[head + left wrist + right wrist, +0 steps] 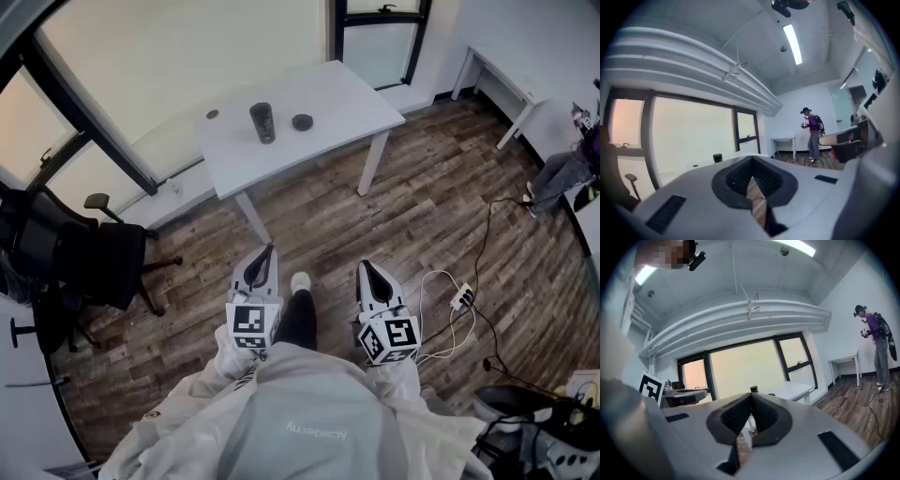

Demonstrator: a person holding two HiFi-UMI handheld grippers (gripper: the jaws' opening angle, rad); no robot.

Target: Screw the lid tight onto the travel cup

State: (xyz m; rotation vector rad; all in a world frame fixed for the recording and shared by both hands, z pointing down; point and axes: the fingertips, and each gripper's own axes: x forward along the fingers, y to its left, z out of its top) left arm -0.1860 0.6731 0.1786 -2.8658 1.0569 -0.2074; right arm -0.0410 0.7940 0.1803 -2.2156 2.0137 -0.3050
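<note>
— While we stand well back from the table [347, 94], the head view shows both tools held low in front of us. The left gripper [269, 249] and the right gripper [365, 266] are pinched closed on nothing and point toward the work.

— And the travel cup [262, 123]?

— Upright on the tabletop, well apart from us, with its lid [302, 122] lying just beside it, not yet on. We judge the two were laid out separately so each gripper can take one piece.

— The left gripper view?

— Jaws meet, empty. Beyond them we see the cup on the table before a wide window [689, 136], and a person [813, 133] standing far off beside a side table [783, 140].

— The right gripper view?

— The same: jaws together, bare, aimed level at the table, ready for the approach.

— The room?

— We see a wood-plank floor [422, 216], a black office chair [94, 253] at our left, and cables with a power strip [459, 298] at our right.
</note>
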